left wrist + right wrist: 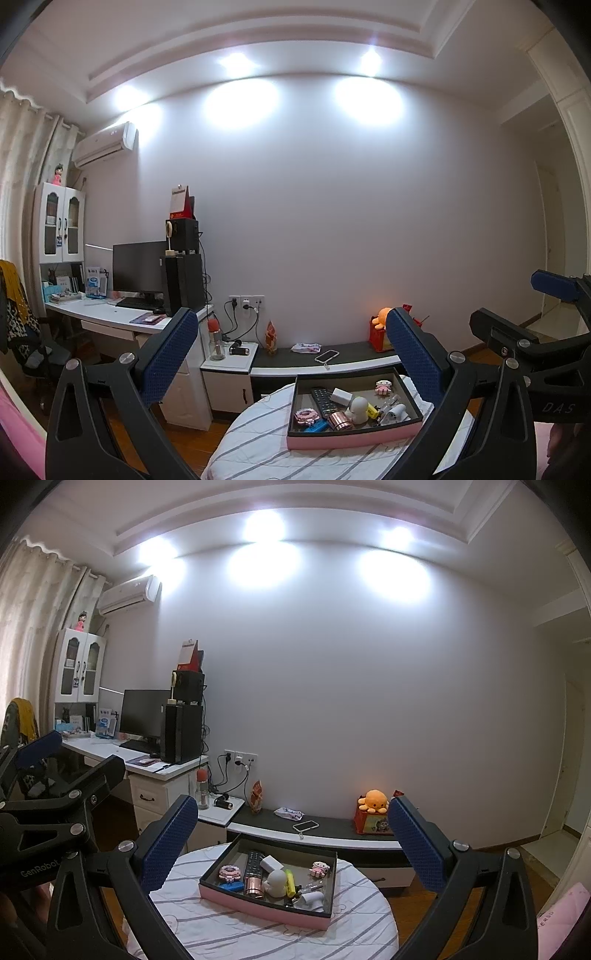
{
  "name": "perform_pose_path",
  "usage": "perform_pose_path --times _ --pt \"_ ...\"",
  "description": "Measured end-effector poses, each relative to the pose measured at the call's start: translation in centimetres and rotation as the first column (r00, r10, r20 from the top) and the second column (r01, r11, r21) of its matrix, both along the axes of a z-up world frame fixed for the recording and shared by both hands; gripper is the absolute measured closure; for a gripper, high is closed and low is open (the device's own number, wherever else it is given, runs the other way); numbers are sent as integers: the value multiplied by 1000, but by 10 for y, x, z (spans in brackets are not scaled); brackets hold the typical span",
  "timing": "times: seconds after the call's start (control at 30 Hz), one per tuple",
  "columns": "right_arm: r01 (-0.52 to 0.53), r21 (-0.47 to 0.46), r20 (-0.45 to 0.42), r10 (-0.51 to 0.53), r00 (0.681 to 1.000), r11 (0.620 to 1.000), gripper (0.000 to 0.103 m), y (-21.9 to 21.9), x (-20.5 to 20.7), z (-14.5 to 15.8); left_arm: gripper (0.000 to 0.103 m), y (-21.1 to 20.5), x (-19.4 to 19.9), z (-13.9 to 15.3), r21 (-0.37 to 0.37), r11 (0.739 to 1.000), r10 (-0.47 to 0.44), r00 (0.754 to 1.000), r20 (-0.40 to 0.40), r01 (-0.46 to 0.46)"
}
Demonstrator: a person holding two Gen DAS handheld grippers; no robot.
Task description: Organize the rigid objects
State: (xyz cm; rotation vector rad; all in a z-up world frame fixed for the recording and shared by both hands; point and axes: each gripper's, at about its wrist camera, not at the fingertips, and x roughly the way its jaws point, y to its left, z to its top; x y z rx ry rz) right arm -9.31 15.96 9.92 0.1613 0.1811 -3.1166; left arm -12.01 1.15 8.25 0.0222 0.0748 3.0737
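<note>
A pink-sided tray (354, 439) (258, 908) sits on a round table with a striped cloth (258, 435) (207, 923). Several small rigid objects lie in it: a black remote (324, 401) (254, 862), a white charger (341, 396) (272, 864), a white figure (357, 408) (277, 882), a rose-gold cylinder (340, 421) (253, 883), a pink ring toy (306, 416) (229, 872). My left gripper (291, 365) and right gripper (291, 843) both hang open above and short of the tray, holding nothing.
Beyond the table runs a low black-topped bench (343, 356) (332, 829) with a phone (327, 356) (306, 825) and an orange plush (382, 317) (373, 799) on a red box. A white desk with a monitor (138, 269) (144, 714) stands at left. Wooden floor surrounds the table.
</note>
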Motion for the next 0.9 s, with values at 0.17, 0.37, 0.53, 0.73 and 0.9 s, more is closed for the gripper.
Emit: perform_pose_path --times 0.17,0.37,0.53,0.73,0.9 --pt "4 1 -1 -4 1000 1000 0 -1 1 0 0 1 0 0 -4 1000 1 1000 -2 -1" --pt "6 -5 2 -6 1000 1000 0 1 1 -1 0 1 0 0 -5 1000 -1 1000 -2 1" --pt "6 -8 4 -5 1000 1000 0 1 1 -2 0 0 0 0 -6 1000 -3 1000 -1 3" --pt "4 -9 6 -4 1000 1000 0 1 1 -2 0 -2 2 0 -9 1000 -1 1000 -1 1" --pt "4 -12 8 -4 1000 1000 0 2 2 -4 0 -2 2 0 -9 1000 -3 1000 0 3"
